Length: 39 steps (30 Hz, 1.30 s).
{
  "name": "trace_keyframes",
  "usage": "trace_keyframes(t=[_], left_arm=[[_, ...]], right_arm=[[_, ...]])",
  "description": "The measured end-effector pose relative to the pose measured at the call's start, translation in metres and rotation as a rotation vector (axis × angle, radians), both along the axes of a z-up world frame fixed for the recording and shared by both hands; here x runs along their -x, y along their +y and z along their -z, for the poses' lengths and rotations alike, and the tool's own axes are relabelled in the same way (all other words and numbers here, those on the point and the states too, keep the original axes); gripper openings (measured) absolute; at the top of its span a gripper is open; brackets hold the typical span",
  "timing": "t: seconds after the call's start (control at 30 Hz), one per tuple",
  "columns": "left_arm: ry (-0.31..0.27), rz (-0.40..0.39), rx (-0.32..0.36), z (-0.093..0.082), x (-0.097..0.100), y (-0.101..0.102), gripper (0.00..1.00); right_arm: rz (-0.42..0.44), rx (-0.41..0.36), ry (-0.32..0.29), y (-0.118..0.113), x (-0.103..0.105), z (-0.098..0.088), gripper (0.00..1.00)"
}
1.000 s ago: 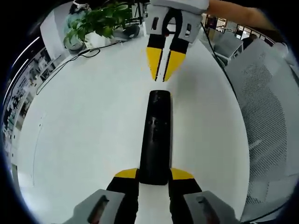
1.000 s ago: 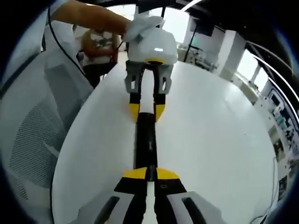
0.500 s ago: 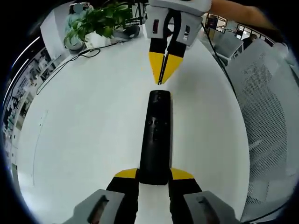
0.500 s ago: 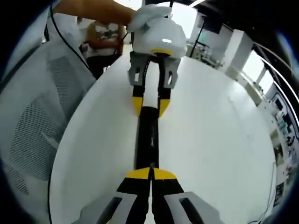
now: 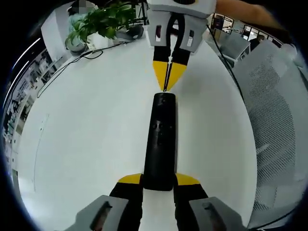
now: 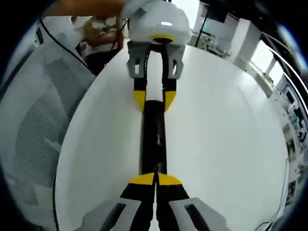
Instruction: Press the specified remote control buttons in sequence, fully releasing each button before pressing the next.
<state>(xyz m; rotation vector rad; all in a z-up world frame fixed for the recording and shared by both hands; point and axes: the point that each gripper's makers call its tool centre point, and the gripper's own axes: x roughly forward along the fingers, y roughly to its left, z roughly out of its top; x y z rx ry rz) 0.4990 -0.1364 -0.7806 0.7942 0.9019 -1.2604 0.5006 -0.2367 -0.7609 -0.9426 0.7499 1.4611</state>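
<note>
A long black remote (image 5: 161, 139) lies lengthwise on the white table (image 5: 86, 125). My left gripper (image 5: 159, 179) is shut on its near end, one yellow jaw on each side. From the far side my right gripper (image 5: 165, 89) points its yellow tips, pressed together, down at the remote's far end. In the right gripper view the same remote (image 6: 154, 139) runs away from my shut right gripper (image 6: 155, 179), whose tips sit over its near end. At the other end my left gripper (image 6: 154, 98) clasps it. Whether the right tips touch the remote is unclear.
A potted plant (image 5: 101, 21) and a black cable (image 5: 72, 62) sit at the table's far left. A grey mesh chair (image 5: 274, 120) stands beside the table edge, also seen as the chair (image 6: 38, 134). A person (image 6: 103, 36) stands behind the table.
My right gripper's jaws have closed their small gap, and its tips have come down closer to the remote's far end. The left gripper and the remote have stayed put.
</note>
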Motion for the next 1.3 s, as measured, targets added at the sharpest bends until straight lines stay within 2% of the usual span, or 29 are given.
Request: trace_keyframes(t=[0.47,1.3], left_arm=[[0.002,0.007,-0.008,0.0004,0.0016,-0.0002,0.23],[0.000,-0.002,-0.018,0.0005,0.0006,0.0002,0.23]], right_arm=[[-0.035,0.079,0.022,-0.0022,0.0031,0.0079,0.00],[-0.074,0.158,0.032,-0.0019,0.0015,0.0106,0.00]])
